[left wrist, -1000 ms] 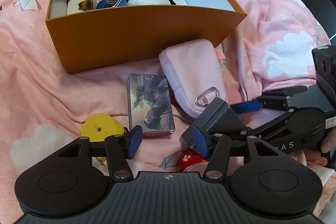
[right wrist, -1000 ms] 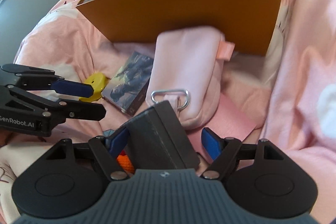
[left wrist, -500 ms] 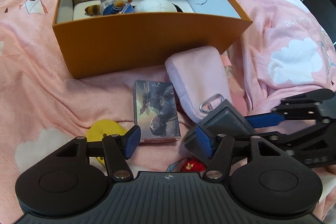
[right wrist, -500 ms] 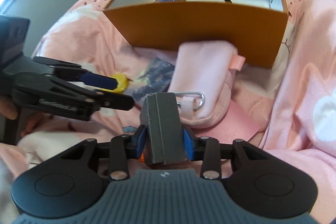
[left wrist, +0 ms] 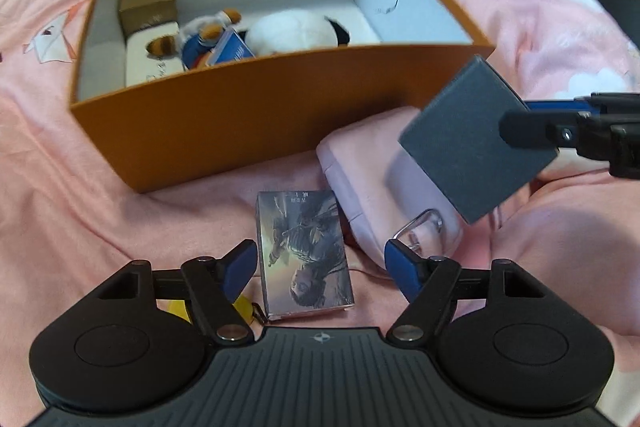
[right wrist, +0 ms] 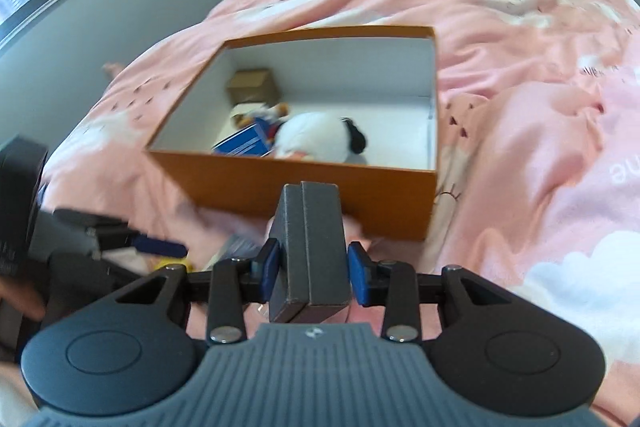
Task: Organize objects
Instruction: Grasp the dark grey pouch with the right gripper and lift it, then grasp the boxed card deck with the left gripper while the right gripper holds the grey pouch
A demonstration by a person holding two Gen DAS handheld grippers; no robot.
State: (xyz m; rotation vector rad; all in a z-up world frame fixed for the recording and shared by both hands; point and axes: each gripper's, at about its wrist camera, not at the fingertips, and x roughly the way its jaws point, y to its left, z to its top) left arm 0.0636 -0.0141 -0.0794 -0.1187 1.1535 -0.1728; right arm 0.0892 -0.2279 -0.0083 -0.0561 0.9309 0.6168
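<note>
A: What does my right gripper (right wrist: pixel 312 277) hold?

B: A small dark grey box (right wrist: pixel 308 251), pinched flat between both blue pads across its narrow sides. It hangs clear of the bedding, in front of the near wall of the orange box (right wrist: pixel 320 183).

A: How will the grey box handle?

B: I judge it stiff card, light, with a seam where lid meets base. My hold squeezes lid and base together, which suits it; a hold on the lid alone might let the base drop out.

A: And my left gripper (left wrist: pixel 320 267)?

B: Its jaws are opening, with nothing pressed between them. Below and between them lies the picture card pack (left wrist: pixel 304 251) on the pink bedspread (left wrist: pixel 80 187), just beside the soft pink pouch (left wrist: pixel 360 163).

A: Where should I take the pack?

B: Across its long edges. It looks rigid and glossy, so possibly slippery. The pouch would give under the pads.

A: What is in the orange box?

B: A brown carton (left wrist: pixel 148 3) and a white plush toy (left wrist: pixel 292 31).
</note>
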